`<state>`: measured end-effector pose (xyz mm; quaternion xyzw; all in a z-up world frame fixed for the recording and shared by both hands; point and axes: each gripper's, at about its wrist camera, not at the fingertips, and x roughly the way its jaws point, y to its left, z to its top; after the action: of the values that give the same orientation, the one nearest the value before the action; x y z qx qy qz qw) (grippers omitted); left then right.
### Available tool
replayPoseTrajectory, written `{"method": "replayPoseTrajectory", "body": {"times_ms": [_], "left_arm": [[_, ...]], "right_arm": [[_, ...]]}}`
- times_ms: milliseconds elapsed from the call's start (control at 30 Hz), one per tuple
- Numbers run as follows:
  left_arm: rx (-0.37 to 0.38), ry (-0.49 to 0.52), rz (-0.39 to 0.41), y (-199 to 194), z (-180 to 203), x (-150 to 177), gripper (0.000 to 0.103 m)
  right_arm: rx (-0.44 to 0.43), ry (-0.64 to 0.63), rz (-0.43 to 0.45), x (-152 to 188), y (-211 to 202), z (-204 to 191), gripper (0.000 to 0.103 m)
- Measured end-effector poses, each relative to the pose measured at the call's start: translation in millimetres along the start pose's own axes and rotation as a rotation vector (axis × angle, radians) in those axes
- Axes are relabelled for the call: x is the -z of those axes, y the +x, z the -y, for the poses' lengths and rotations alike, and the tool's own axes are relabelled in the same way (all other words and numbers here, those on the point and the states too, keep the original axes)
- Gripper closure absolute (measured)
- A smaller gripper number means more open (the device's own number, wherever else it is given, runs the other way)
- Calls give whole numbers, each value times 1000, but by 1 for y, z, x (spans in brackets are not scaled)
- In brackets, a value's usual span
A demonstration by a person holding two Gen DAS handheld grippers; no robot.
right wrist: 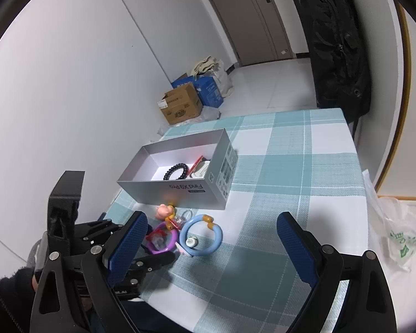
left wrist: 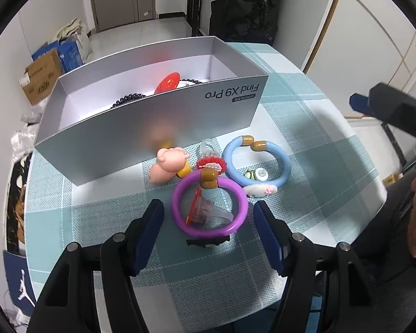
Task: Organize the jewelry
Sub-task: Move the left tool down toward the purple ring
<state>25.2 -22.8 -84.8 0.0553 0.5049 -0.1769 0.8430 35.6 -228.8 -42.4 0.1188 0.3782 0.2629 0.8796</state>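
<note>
Left tongs [left wrist: 209,230] are gaping apart, flanking the purple ring [left wrist: 209,205] lying on the counter [left wrist: 305,127] before the box [left wrist: 141,127]. Right tongs [right wrist: 212,238] are hanging wide apart, holding nothing.

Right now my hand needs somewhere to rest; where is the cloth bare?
Bare cloth lies right of the silver box and the blue bangle. It is crowded in front of the box, around the purple bangle and pig charm.

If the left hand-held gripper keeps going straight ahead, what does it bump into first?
Probably the purple bracelet: it lies right between the open left hand-held gripper fingers, ahead of the silver box. Depth is hard to judge.
</note>
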Motion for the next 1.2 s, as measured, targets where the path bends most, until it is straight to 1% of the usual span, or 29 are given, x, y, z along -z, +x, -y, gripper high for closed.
{"method": "replayPoseTrajectory", "body": {"times_ms": [33,67,100,200,333,467,567,733,800,1000,1200], "left_arm": [[-6,9,0,0,1,0,41],[-14,21,-1,0,2,1,45],[-19,30,3,-1,2,2,53],[17,12,3,-5,-4,3,54],[39,-9,5,-5,-6,2,55],[55,-18,25,-10,-6,-1,55],[35,4,57,-15,-3,-2,55],[52,-5,89,-24,-5,-5,55],[71,-23,105,-29,-9,-7,55],[117,-79,187,-47,-19,-12,55],[140,-134,254,-59,-29,-16,55]], "right_arm": [[0,0,0,0,0,0,8],[0,0,1,0,-1,0,8],[-1,1,2,0,-1,0,8],[-2,1,5,0,-2,-1,8],[-2,-1,3,0,-1,-2,8],[1,-3,2,0,-1,-3,8],[2,4,-2,1,-1,-2,8],[4,11,-16,5,0,-3,8],[5,10,-20,6,1,-2,8],[11,3,-41,9,5,-2,8],[24,-44,-81,14,16,-10,8]]}}
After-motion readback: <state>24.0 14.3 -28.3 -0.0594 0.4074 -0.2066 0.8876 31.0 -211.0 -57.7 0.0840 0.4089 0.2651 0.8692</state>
